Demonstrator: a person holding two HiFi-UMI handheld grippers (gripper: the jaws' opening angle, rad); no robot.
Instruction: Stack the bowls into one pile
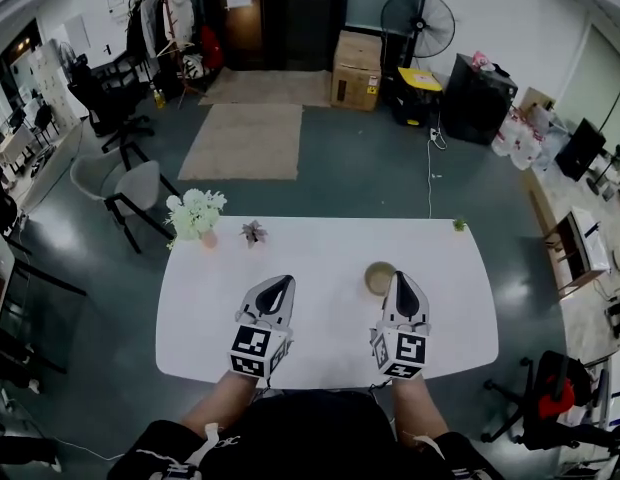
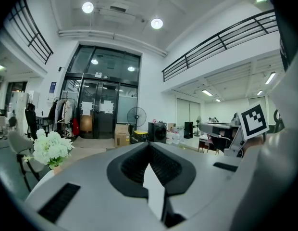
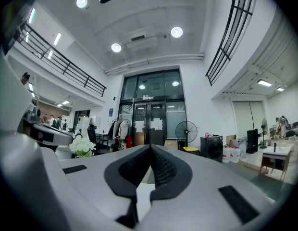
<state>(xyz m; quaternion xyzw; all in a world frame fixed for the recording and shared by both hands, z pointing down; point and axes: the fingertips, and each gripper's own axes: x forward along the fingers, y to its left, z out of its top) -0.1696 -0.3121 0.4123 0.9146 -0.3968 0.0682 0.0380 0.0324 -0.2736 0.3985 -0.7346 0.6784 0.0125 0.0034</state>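
Both tongs are pressed together with nothing between them. The left tongs (image 1: pixel 279 282) and the right tongs (image 1: pixel 401 277) hover side by side over the near half of the white bench (image 1: pixel 320 258), each pointing away from the person and roughly level. Each gripper's own view bears this out: the ribbed pads meet at the tip, and only the room shows beyond them.

The pile of bowls (image 1: pixel 379 278) sits on the bench just beside the tip of the right tongs, a little to its left. The head view doesn't show whether the two touch, but the tongs seem to hang above it. The pile reads as one olive-brown round, and how many bowls are nested in it cannot be told.

No other bowl shows on the bench, so the stacking looks finished. Closed, empty tongs held clear of the pile suit a resting pose rather than a reach.

A pot of white flowers (image 1: pixel 196 214) and a small reddish plant (image 1: pixel 254 232) stand near the far edge, well apart from the pile.
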